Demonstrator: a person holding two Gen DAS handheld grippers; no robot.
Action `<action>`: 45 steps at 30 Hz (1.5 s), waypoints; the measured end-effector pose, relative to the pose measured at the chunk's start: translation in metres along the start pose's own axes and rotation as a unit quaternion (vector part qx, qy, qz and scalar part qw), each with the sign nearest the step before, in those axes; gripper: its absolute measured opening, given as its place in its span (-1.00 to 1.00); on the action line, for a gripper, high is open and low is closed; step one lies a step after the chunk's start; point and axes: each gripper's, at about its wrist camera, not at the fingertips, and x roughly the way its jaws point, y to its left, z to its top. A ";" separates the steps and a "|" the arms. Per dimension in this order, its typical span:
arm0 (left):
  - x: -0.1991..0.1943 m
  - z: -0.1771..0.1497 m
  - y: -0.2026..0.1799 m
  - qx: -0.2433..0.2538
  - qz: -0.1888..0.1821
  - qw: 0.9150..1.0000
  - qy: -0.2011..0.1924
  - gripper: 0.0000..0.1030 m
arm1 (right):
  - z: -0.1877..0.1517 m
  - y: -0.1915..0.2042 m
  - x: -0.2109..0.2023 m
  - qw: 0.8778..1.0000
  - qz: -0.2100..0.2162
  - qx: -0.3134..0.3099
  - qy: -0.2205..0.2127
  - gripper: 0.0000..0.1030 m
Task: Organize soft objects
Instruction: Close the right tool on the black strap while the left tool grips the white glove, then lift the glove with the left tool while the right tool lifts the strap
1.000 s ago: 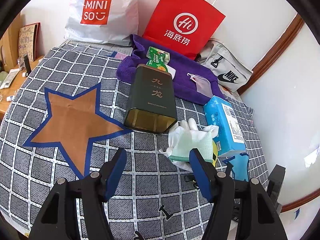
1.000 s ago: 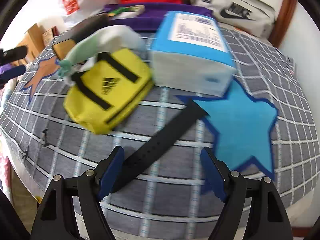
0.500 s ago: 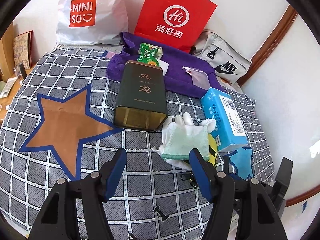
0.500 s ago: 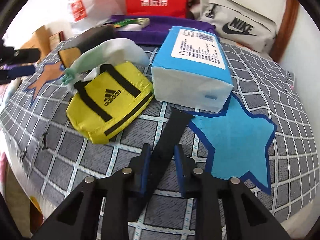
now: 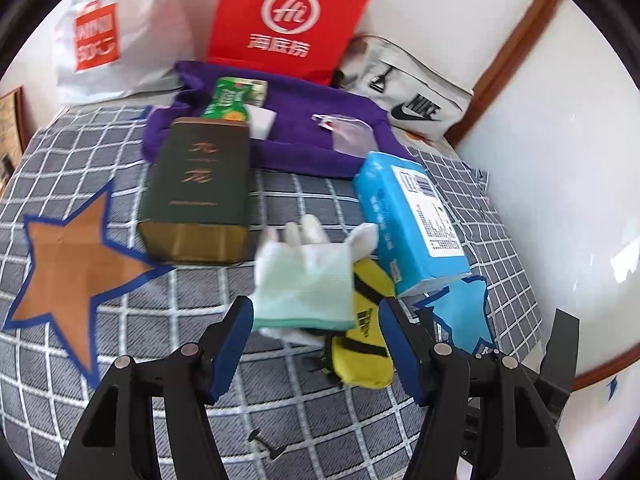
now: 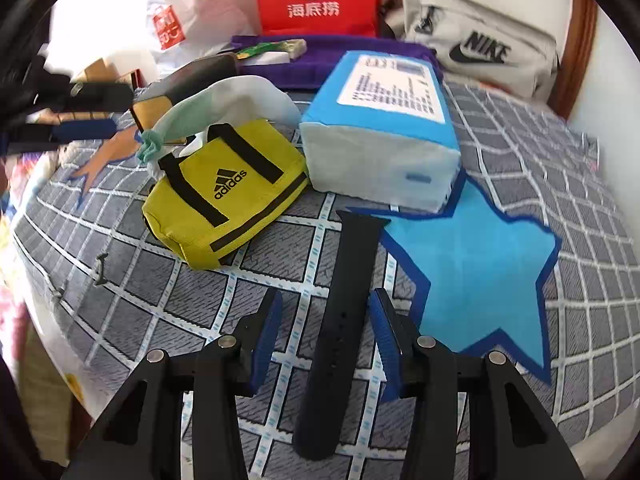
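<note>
A white and mint glove lies on a small yellow Adidas bag, both right in front of my open left gripper. The bag and glove also show in the right wrist view. A black watch strap lies flat on the checked cloth between the fingers of my right gripper, which is open around it without touching. A blue tissue pack sits behind the strap, at the edge of a blue star patch.
A dark green tin lies left of the glove beside a brown star patch. A purple towel, a red paper bag, a white Miniso bag and a grey Nike bag line the back wall.
My right gripper shut around the black strap half a second ago and has now opened, leaving the strap lying between its fingers. My left gripper has moved forward towards the glove.
</note>
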 end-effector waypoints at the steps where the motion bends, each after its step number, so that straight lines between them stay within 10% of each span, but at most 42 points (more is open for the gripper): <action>1: 0.003 0.001 -0.004 0.005 0.002 1.000 0.002 0.22 | 0.000 -0.003 -0.001 1.000 -0.001 0.004 -0.003 -0.22; 4: 0.016 0.006 -0.012 0.013 0.009 1.000 0.009 0.22 | 0.002 -0.014 0.000 1.000 0.001 0.017 -0.009 -0.57; 16: 0.060 0.024 -0.018 -0.032 0.049 0.998 0.017 0.15 | 0.000 -0.023 -0.003 0.999 0.033 0.002 -0.017 -0.58; 23: 0.072 0.027 -0.018 -0.042 0.059 0.997 0.030 -0.76 | 0.004 -0.032 0.000 0.998 0.053 0.013 -0.013 -0.58; 45: -0.041 0.028 -0.006 -0.043 0.028 0.996 -0.068 -0.80 | 0.026 -0.033 -0.057 0.997 0.049 0.030 -0.055 -0.59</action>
